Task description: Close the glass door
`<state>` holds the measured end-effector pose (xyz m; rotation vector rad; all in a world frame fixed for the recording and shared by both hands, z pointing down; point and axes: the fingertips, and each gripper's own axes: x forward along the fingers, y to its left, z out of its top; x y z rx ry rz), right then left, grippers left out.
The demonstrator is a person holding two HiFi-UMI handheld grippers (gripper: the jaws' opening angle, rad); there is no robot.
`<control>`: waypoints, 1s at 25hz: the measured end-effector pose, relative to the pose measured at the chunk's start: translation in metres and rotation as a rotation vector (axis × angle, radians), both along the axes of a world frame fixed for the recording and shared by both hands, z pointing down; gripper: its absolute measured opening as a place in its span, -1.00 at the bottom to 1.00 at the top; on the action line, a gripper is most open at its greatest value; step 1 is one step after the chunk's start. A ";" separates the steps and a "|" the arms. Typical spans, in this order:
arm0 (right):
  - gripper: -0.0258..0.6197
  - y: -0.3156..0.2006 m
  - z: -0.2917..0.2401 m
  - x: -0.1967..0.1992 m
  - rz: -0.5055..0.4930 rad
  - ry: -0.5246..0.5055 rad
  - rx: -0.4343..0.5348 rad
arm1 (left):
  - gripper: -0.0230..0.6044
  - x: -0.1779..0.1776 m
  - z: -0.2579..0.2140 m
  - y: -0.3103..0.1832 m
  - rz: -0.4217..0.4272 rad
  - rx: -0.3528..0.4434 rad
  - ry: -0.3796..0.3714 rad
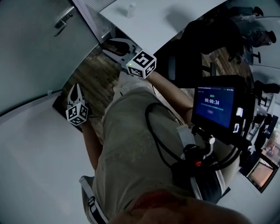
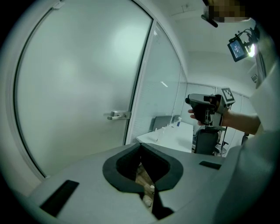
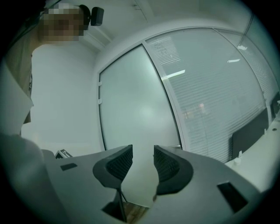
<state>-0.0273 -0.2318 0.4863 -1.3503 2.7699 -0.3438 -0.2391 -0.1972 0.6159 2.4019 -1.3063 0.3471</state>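
Observation:
The frosted glass door (image 1: pixel 30 52) fills the upper left of the head view, its metal lever handle (image 1: pixel 63 19) near the frame post. In the left gripper view the door (image 2: pixel 74 87) stands ahead with its handle (image 2: pixel 117 115) beside the post. My left gripper (image 1: pixel 74 87) is shut and empty, low and short of the door; its jaws (image 2: pixel 140 148) meet with nothing between them. My right gripper (image 1: pixel 108 46) is open and empty, off the handle. In its own view the right gripper (image 3: pixel 142 152) faces the door (image 3: pixel 131 109) with only glass showing through the gap.
A fixed glass panel with blinds (image 3: pixel 210 87) stands right of the door. A white table (image 1: pixel 153 19) with a small bottle (image 1: pixel 131 9) lies behind it, and a black chair (image 1: pixel 205 35) stands by the table. Wood flooring (image 1: pixel 96 83) runs below the grippers.

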 end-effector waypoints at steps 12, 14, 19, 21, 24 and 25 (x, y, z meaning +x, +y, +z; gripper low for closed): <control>-0.69 -0.005 0.022 0.034 0.008 0.228 0.045 | -0.87 0.002 -0.001 -0.015 -0.102 0.021 -0.005; -0.73 -0.013 0.015 0.045 0.002 0.245 0.040 | -0.87 0.016 -0.011 -0.025 -0.098 0.022 -0.021; -0.73 -0.022 0.011 0.054 -0.016 0.236 0.053 | -0.87 0.037 -0.014 -0.040 -0.090 0.018 -0.040; -0.73 -0.026 0.014 0.060 -0.017 0.234 0.054 | -0.87 0.045 -0.013 -0.044 -0.085 0.017 -0.041; -0.73 -0.027 0.013 0.076 -0.005 0.240 0.039 | -0.87 0.058 -0.019 -0.045 -0.074 0.020 -0.033; -0.73 -0.027 0.011 0.081 -0.002 0.240 0.038 | -0.87 0.060 -0.021 -0.045 -0.072 0.020 -0.031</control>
